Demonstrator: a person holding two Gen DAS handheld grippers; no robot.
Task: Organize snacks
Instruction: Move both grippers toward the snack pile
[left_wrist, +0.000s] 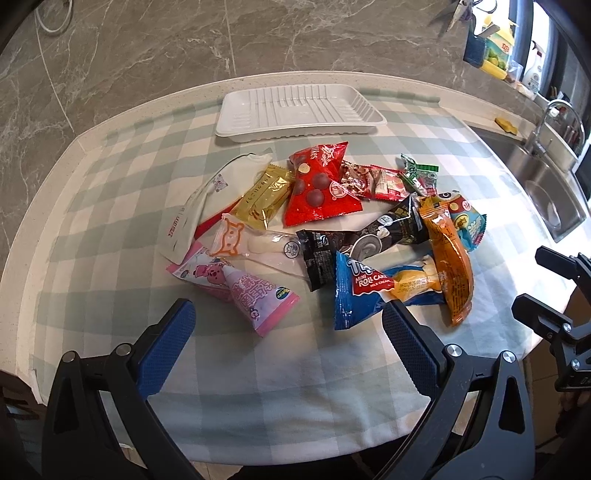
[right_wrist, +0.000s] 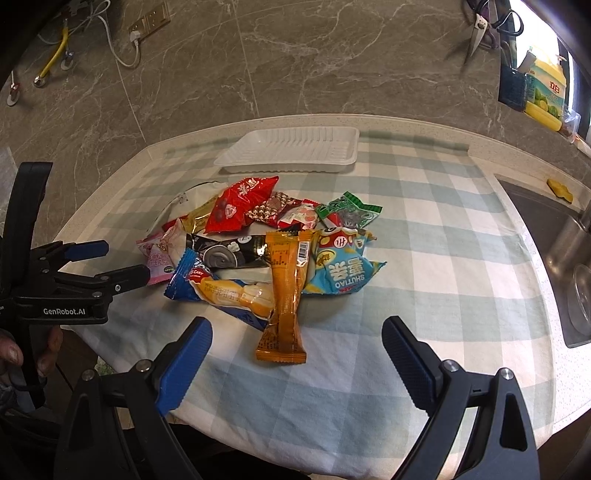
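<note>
Nearest, the left gripper (left_wrist: 288, 314) and the right gripper (right_wrist: 297, 332) both hover spread wide and hold nothing. Just beyond them a pile of snack packets (left_wrist: 332, 221) lies on the checked cloth (right_wrist: 424, 258), an orange packet (right_wrist: 284, 295) closest. At the far edge sits the white tray (left_wrist: 299, 107), with nothing in it.

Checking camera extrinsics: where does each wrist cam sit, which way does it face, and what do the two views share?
Left wrist: on the left gripper, facing the snack pile from its near-left; own open fingers show, right gripper at right edge.
Right wrist: on the right gripper, facing the pile from near-right; own open fingers, left gripper and a hand at left.
Shared: white tray, orange packet, checked cloth.
</note>
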